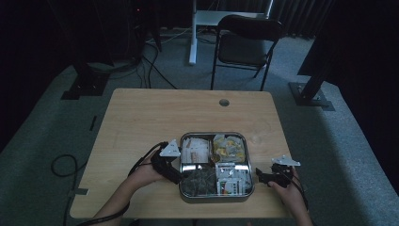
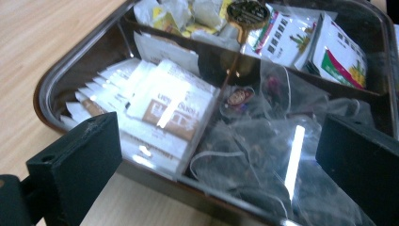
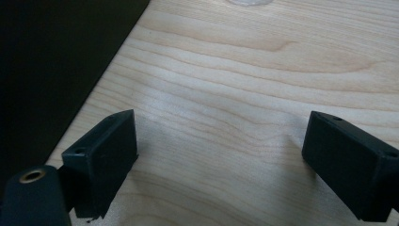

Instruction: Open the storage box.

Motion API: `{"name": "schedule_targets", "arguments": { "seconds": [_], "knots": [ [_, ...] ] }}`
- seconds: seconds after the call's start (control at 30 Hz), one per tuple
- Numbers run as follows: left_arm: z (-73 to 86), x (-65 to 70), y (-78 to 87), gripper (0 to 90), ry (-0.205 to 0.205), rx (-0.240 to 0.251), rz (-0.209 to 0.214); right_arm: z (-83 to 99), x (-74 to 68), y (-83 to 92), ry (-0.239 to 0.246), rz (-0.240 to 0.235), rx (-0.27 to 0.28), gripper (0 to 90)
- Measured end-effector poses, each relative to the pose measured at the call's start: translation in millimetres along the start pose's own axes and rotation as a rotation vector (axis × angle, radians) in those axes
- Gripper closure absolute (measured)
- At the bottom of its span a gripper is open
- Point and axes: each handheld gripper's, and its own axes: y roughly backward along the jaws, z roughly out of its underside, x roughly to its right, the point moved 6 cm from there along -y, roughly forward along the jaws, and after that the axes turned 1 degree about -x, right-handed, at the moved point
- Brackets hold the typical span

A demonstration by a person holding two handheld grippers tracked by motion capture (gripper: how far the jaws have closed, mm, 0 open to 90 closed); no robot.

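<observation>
Beside the tray (image 1: pixel 249 162) on the worktop (image 1: pixel 150 117), the left gripper (image 1: pixel 171 170) is seen at its near-left corner. Through its spread, empty fingers (image 2: pixel 75 165), clear tea bags (image 2: pixel 254 155) are framed; a reach seems begun, needing descent. The right gripper (image 3: pixel 221 160) is held agape over bare wood.

We see a dim room with a grey-green carpet (image 1: pixel 56 127) underfoot. A light wooden table (image 1: pixel 155 117) stands in the near middle, with a round cable hole (image 1: pixel 224 102) close to its far edge. Beyond it a dark folding chair (image 1: pixel 244 44) faces us, and just left of the chair rises a white desk leg (image 1: pixel 193 35). Black cables (image 1: pixel 157 70) trail over the floor at far left. Dark curtains (image 1: pixel 301 14) close the far wall, and a black stand base (image 1: pixel 310 96) sits at right.
</observation>
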Motion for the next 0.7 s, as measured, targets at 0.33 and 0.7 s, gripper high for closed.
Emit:
{"name": "schedule_targets", "arguments": {
  "seconds": [0.33,0.7],
  "knots": [
    [-14.0,5.6,-17.3,0.8,-0.02,0.003,0.02,0.0,0.1,0.0,0.001,0.0,0.0,10.1],
    [-34.7,10.0,-33.3,0.8,-0.044,0.016,0.035,0.0,0.1,0.0,0.001,0.0,0.0,10.1]
  ]
}}
